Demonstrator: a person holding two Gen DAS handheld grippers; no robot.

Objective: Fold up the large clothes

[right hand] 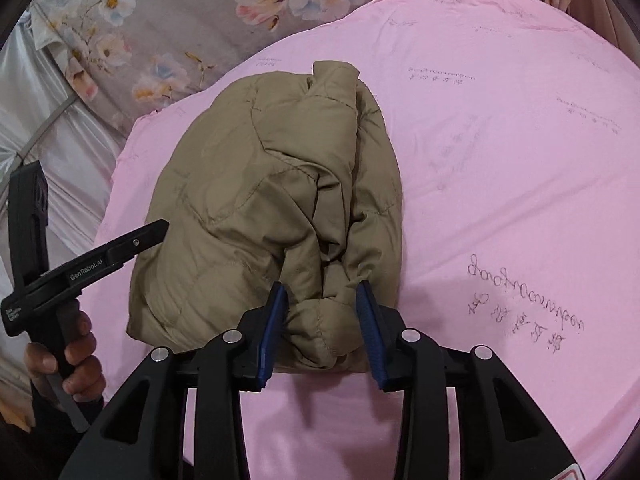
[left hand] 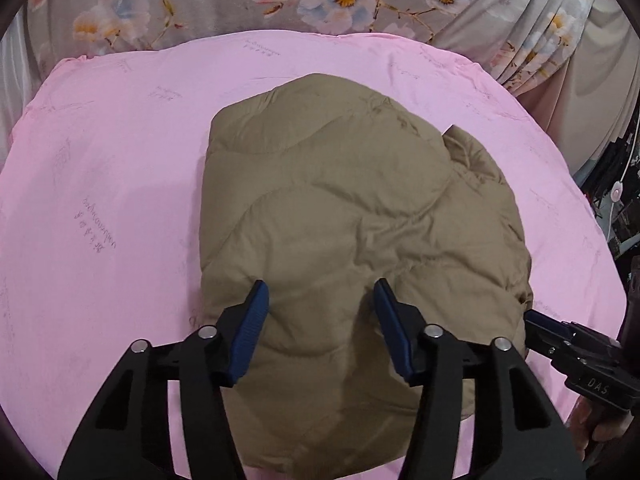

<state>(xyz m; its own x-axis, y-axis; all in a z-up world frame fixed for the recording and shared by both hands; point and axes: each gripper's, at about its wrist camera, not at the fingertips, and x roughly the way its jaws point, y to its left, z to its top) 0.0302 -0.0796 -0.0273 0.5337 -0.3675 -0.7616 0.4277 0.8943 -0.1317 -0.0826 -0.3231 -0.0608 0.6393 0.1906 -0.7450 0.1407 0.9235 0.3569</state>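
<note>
A tan quilted puffer jacket (left hand: 340, 216) lies folded into a compact bundle on a pink sheet (left hand: 100, 160). My left gripper (left hand: 322, 292) is open above the bundle's near part, its blue pads spread wide over the fabric. My right gripper (right hand: 322, 292) is open at the bundle's near end (right hand: 320, 332), its pads on either side of a bunched roll of the jacket (right hand: 280, 184) without pinching it. The left gripper also shows in the right wrist view (right hand: 148, 236) at the bundle's left side. The right gripper's tip shows in the left wrist view (left hand: 536, 320) at the jacket's right edge.
The pink sheet (right hand: 500, 160) covers a bed. A grey floral cloth (left hand: 240, 4) lies beyond it, pleated fabric (left hand: 536, 52) at far right. Silver-white fabric (right hand: 36, 120) sits left of the bed. A hand (right hand: 68, 356) holds the left gripper's handle.
</note>
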